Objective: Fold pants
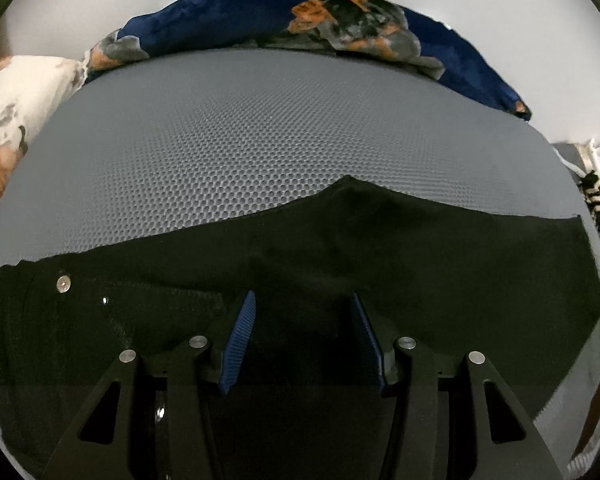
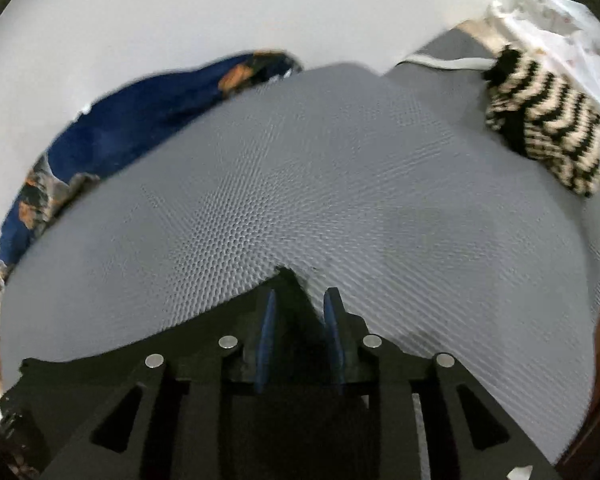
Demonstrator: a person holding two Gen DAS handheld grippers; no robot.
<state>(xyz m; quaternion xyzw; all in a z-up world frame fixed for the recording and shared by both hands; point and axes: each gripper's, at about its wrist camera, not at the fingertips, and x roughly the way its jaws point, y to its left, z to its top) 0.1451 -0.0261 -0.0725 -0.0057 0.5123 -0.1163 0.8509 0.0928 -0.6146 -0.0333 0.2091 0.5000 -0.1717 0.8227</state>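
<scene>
Black pants (image 1: 380, 248) lie spread flat across the near part of a grey honeycomb mat (image 1: 220, 140), with the waist and its metal button (image 1: 63, 283) at the left. My left gripper (image 1: 302, 300) hangs just over the middle of the pants, its blue pads wide apart and holding nothing. In the right wrist view the pants (image 2: 100, 360) fill the lower left, and one pointed edge of them (image 2: 288, 280) rises between the fingers of my right gripper (image 2: 300, 300). Its pads stand a little apart and do not press on the cloth.
A dark blue patterned blanket (image 1: 220, 20) is bunched along the mat's far edge (image 2: 140, 120). A black-and-cream striped knit (image 2: 548, 136) and white cloth (image 2: 560, 32) lie at the right. Floral white fabric (image 1: 12, 96) sits at the left.
</scene>
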